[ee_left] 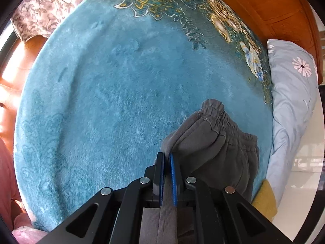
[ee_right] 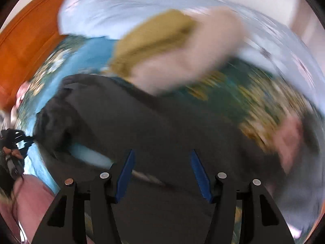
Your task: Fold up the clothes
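Item 1, nearest: left gripper [ee_left: 167, 158], fingers drawn together and clamped on a fold of grey cloth that runs back between them toward the camera.

Item 2: grey trousers [ee_left: 215, 142], elastic waistband bunched at the far end, lying on the teal blanket [ee_left: 113, 85] (floral border at its far edge) that covers the bed. Most of the blanket beyond and left of the trousers is bare.

Item 3: right gripper [ee_right: 162, 154], fingers wide apart and holding nothing, poised just above the dark trousers; this view is heavily motion-blurred.

Item 4, beyond the trousers: a mustard-yellow garment [ee_right: 154, 38] and a pale pink one [ee_right: 189, 61], close together, details smeared.

Item 5, farthest: pale blue daisy-print pillow [ee_left: 292, 85] right of the trousers, against the orange wooden headboard [ee_left: 270, 6].

Handling note: the step appears to be drawing the trousers flat for a fold. Best done by keeping the left hold firm, seating the right gripper on the opposite edge, and pulling evenly so the cloth lies smooth on the bare blanket.

Markings: no brand, label or writing legible.
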